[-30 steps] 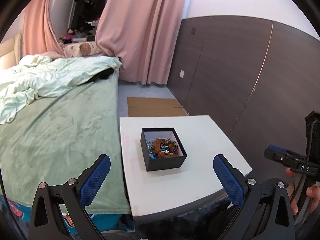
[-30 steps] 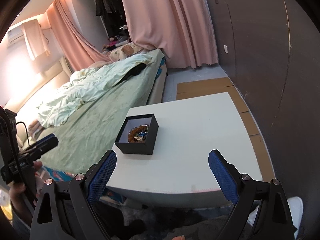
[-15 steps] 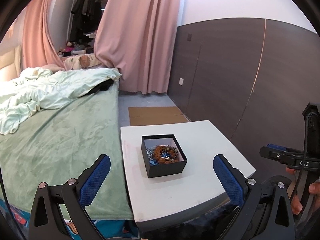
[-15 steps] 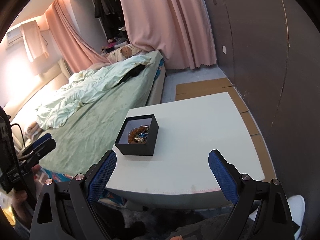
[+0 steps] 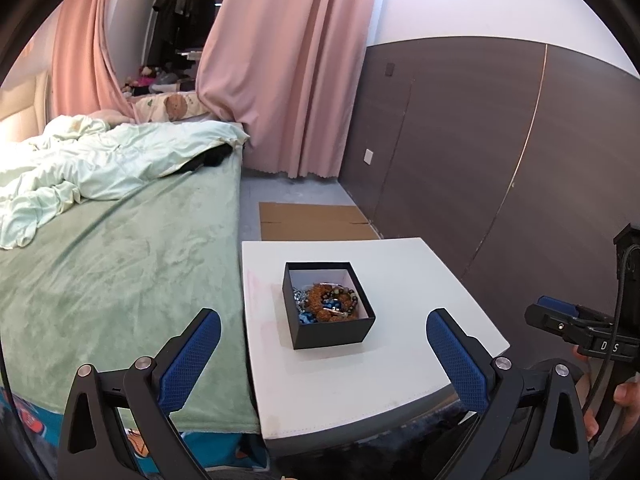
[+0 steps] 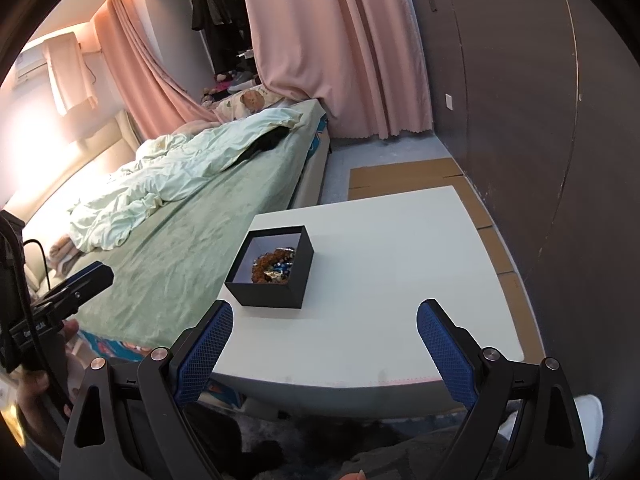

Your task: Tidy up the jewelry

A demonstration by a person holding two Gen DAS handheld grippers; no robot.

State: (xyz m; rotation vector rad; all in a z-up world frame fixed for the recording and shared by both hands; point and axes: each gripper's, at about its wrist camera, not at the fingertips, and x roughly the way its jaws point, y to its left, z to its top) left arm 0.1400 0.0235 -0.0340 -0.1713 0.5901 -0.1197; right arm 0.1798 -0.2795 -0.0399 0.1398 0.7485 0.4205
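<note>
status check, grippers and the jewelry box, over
Left gripper open, empty, short of the table. Right gripper open, empty, held back too. Black box lidless, bracelets heaped inside. Nothing in the way.

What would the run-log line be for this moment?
phase: approach | left claw: open, empty | right claw: open, empty | black box: on white table, holds jewelry

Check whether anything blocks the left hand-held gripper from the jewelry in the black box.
Nothing visible does. The left hand-held gripper is open, the black box has no lid, and only bare white table lies between them.
</note>
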